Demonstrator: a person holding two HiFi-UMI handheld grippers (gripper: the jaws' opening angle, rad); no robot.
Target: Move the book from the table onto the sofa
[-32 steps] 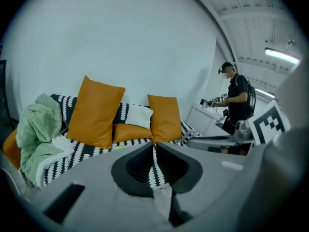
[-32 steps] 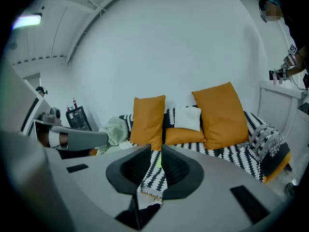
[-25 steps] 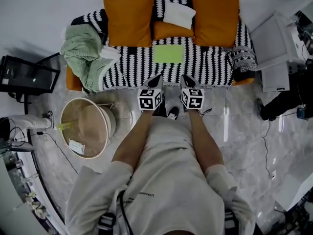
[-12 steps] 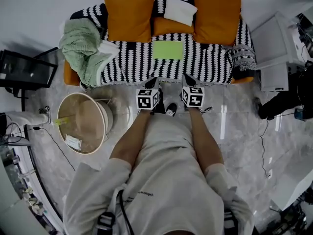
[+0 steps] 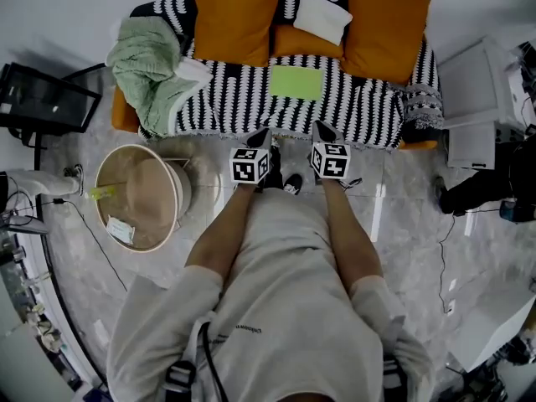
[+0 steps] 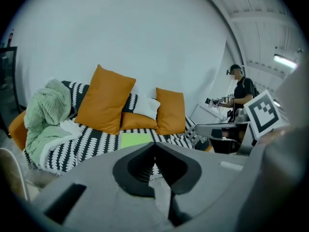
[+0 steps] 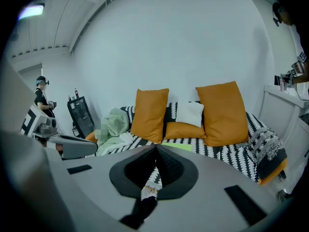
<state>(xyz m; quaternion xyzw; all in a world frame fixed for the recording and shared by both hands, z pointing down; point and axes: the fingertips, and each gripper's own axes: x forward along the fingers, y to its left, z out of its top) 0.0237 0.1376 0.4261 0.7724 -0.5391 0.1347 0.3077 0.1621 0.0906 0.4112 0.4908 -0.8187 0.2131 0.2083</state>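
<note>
The green book (image 5: 296, 83) lies flat on the striped sofa seat (image 5: 243, 99), in front of the small orange cushion. It also shows in the left gripper view as the book (image 6: 135, 139) and in the right gripper view as the book (image 7: 177, 147). My left gripper (image 5: 261, 134) and right gripper (image 5: 322, 129) hang side by side at the sofa's front edge, short of the book. Both point towards it. The left gripper (image 6: 154, 144) is shut with nothing in it. My right gripper (image 7: 156, 147) is also shut and empty.
A round wooden table (image 5: 138, 195) stands on the floor at the left. On the sofa are a green blanket (image 5: 151, 69), orange cushions (image 5: 237, 15) and a white pillow (image 5: 322, 17). A white cabinet (image 5: 469, 82) stands at the right and a black stand (image 5: 42, 107) at the left.
The left gripper has sunk a little and edged back from the sofa. The right gripper has hardly moved. The book lies still, and the head view has shifted slightly.
</note>
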